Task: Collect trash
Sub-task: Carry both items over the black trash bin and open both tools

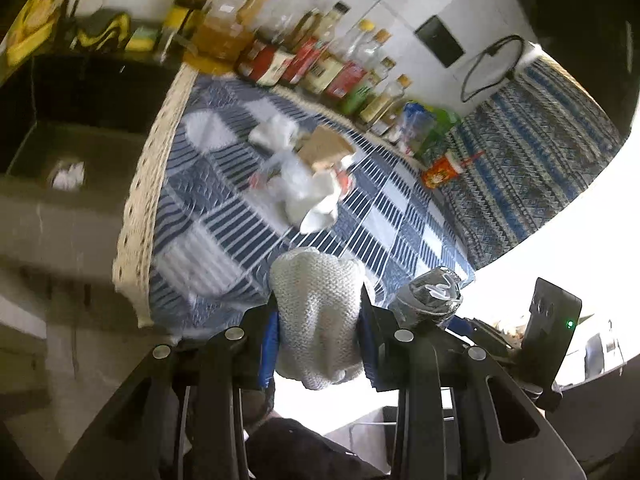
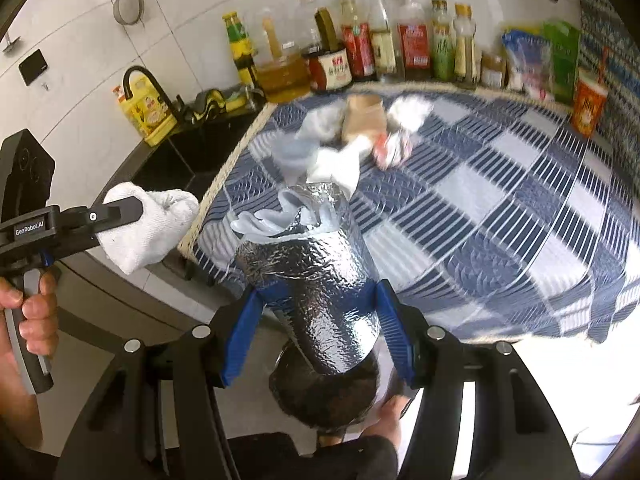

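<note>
My left gripper (image 1: 320,320) is shut on a white knitted cloth (image 1: 318,320), held at the near edge of the blue checked tablecloth (image 1: 224,216); it also shows in the right wrist view (image 2: 152,228). My right gripper (image 2: 320,320) is shut on a silver foil bag (image 2: 316,280) with crumpled plastic in its mouth, also seen in the left wrist view (image 1: 432,292). A pile of trash lies mid-table: white tissues (image 2: 324,160), a brown paper bag (image 2: 364,116) and a red wrapper (image 2: 392,148).
A row of sauce and oil bottles (image 2: 360,48) stands along the back wall. A black sink (image 1: 80,92) with a wad of paper (image 1: 66,174) is left of the table. Snack packets (image 2: 560,60) and a red cup (image 2: 588,104) stand at back right.
</note>
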